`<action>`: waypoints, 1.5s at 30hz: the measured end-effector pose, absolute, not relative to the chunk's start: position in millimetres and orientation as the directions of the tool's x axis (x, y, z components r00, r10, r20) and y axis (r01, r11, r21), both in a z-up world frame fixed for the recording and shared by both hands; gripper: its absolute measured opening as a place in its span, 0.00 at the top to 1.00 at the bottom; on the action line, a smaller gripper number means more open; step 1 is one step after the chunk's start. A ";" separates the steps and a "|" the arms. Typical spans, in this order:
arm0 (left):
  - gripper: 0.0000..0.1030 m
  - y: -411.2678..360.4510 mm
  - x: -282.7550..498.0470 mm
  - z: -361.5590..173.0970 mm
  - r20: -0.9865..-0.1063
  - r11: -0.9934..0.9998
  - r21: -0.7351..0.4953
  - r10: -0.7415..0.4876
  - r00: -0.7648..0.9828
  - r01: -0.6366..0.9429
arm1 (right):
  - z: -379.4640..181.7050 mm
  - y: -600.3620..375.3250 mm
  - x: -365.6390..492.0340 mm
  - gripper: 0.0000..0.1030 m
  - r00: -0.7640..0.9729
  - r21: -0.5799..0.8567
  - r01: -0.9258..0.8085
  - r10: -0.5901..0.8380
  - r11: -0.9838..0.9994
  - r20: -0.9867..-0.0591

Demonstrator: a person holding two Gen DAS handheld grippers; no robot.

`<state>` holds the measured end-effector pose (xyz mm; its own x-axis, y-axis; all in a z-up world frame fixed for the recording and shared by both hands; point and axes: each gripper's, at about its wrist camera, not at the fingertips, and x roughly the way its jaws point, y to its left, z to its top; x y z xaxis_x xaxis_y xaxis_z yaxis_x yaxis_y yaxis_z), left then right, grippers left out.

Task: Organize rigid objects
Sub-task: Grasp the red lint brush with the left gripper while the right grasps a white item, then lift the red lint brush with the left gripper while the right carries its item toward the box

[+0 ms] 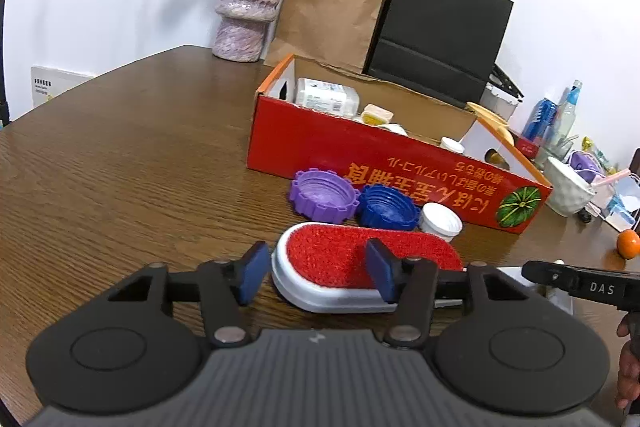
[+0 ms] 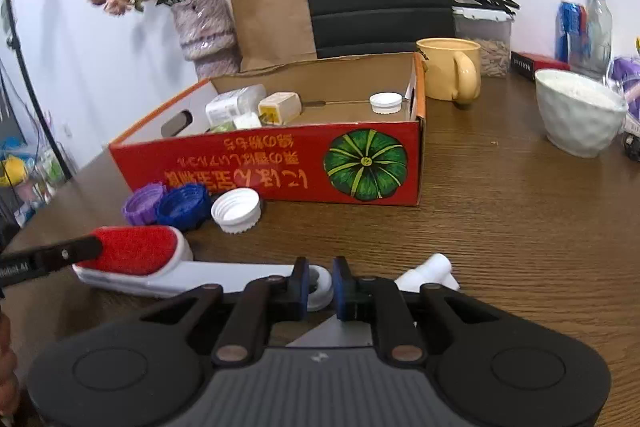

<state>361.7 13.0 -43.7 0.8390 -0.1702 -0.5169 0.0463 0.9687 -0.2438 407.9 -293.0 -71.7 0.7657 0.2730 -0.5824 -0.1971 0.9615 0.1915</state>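
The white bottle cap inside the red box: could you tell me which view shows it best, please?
The right wrist view: the white cap lies in full sight on the floor of the red box. The left wrist view shows only its top above the box wall.

A lint brush (image 2: 136,255) lies on the surface (image 2: 500,227) at the lower left of the right wrist frame, with three caps (image 2: 236,209) in a row just behind it. Behind the caps stands a cardboard box (image 2: 280,167) holding small items, and a mug (image 2: 450,69) and a bowl (image 2: 576,115) sit to its right.
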 end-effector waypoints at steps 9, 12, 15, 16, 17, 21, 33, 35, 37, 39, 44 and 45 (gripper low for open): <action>0.53 13.1 350.8 -43.1 -0.490 0.977 -0.208 -0.149 0.859 0.051 | -72.7 -295.0 409.6 0.89 0.774 0.260 -0.173 0.294 0.950 -0.560; 0.55 16.2 341.6 -35.4 -0.479 0.975 -0.220 -0.145 0.866 0.041 | -64.8 -291.0 397.5 0.89 0.797 0.259 -0.166 0.284 0.951 -0.534; 0.55 19.0 322.0 -17.3 -0.421 0.975 -0.215 -0.141 0.896 0.053 | -46.9 -287.0 371.3 0.89 0.842 0.265 -0.153 0.265 0.952 -0.469; 0.55 18.9 311.7 -9.1 -0.391 0.976 -0.208 -0.143 0.909 0.064 | -40.0 -286.9 359.5 0.89 0.862 0.272 -0.143 0.255 0.952 -0.439; 0.56 18.1 301.2 -1.8 -0.363 0.977 -0.200 -0.147 0.920 0.077 | -33.3 -286.4 346.0 0.89 0.880 0.276 -0.130 0.239 0.952 -0.411; 0.56 11.4 257.3 17.2 -0.279 0.979 -0.171 -0.160 0.947 0.115 | -17.6 -284.4 294.9 0.89 0.918 0.244 -0.102 0.185 0.965 -0.350; 0.58 6.4 165.3 38.9 -0.186 0.966 -0.169 -0.225 0.956 0.194 | -9.6 -291.1 174.7 0.89 0.960 0.235 -0.049 0.110 0.971 -0.256; 0.58 6.4 158.8 39.6 -0.181 0.966 -0.171 -0.227 0.957 0.196 | -8.3 -292.0 169.2 0.89 0.962 0.236 -0.049 0.109 0.970 -0.250; 0.58 6.2 155.7 40.0 -0.175 0.966 -0.172 -0.225 0.959 0.195 | -6.8 -292.9 166.8 0.89 0.964 0.238 -0.048 0.107 0.970 -0.244; 0.58 4.7 158.3 39.8 -0.170 0.965 -0.176 -0.226 0.959 0.196 | -5.3 -294.4 168.0 0.89 0.967 0.240 -0.044 0.102 0.970 -0.235; 0.58 1.7 184.2 46.5 -0.148 0.958 -0.180 -0.252 0.956 0.224 | 7.3 -295.9 193.9 0.89 0.972 0.221 -0.036 0.085 0.975 -0.219; 0.58 2.5 194.3 49.5 -0.142 0.955 -0.184 -0.258 0.956 0.231 | 11.3 -296.0 202.1 0.89 0.974 0.217 -0.038 0.085 0.975 -0.210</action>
<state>194.3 2.5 49.5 0.9555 -0.2585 -0.1419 0.2311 0.9554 -0.1841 202.1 -296.0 11.3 0.9740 0.0847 -0.2100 -0.0380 0.9754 0.2172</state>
